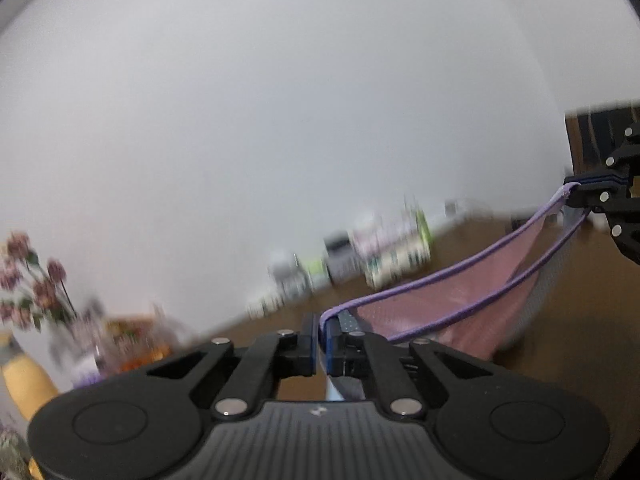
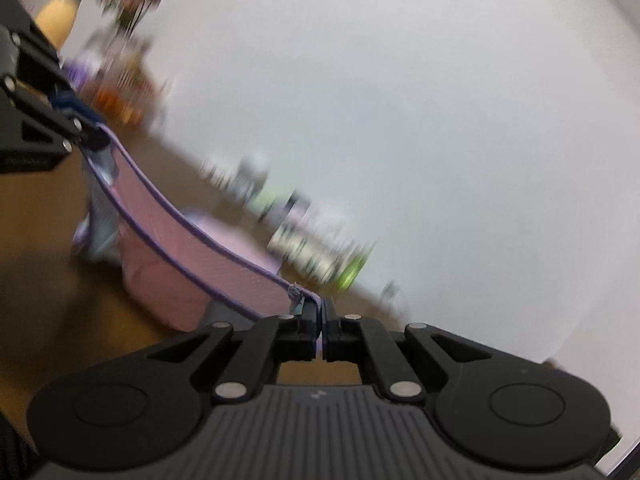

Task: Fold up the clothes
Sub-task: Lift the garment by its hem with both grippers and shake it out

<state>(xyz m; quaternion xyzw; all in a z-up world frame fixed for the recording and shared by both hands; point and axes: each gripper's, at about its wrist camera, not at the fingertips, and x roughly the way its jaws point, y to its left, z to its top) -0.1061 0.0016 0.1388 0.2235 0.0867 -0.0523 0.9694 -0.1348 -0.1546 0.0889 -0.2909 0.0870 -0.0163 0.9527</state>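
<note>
A pink mesh garment with purple trim hangs stretched in the air between my two grippers. My left gripper is shut on one corner of its trimmed edge. At the right edge of the left wrist view, my right gripper pinches the other corner. In the right wrist view the same pink garment sags from my right gripper, shut on the trim, up to the left gripper at upper left. A grey part of the garment hangs lower. Both views are motion-blurred.
A brown wooden table lies below the cloth. Along its far edge by the white wall stand blurred small bottles and boxes, pink flowers and a yellow vase-like object. A lilac cloth lies on the table behind the garment.
</note>
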